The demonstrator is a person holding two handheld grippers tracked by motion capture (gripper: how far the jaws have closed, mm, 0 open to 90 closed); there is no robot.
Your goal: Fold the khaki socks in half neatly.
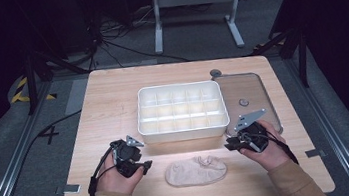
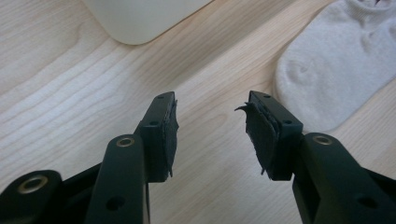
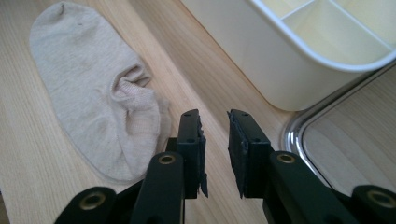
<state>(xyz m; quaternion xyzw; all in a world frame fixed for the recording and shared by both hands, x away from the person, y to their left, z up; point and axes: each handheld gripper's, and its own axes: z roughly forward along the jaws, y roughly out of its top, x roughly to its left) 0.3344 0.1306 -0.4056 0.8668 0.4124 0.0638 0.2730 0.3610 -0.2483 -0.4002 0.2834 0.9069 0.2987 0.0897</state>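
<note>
A beige sock (image 1: 196,171) lies flat on the worktop (image 1: 108,111), near its front edge, between the two hands and touched by neither. The left hand-held gripper (image 1: 146,166) is just left of the sock, pointing toward it, jaws spread with nothing between them; in the left gripper view (image 2: 210,135) bare wood shows in the gap and the sock (image 2: 336,65) sits up and to the right, apart from the jaw tips. The right hand-held gripper (image 1: 230,146) hovers just above and right of the sock's open end, its jaws drawn close but with a narrow gap left, pinching nothing; in the right gripper view (image 3: 215,140) wood shows through the gap, and the sock (image 3: 88,88) lies to the left with its cuff bunched just beside the left jaw. Behind the sock stands a white box (image 1: 184,132) split into small compartments, its front wall near both grippers. Right of the box, touching or nearly touching it, lies a clear lid (image 1: 262,89) with a metal rim, whose corner (image 3: 299,135) shows just right of the right jaws
</note>
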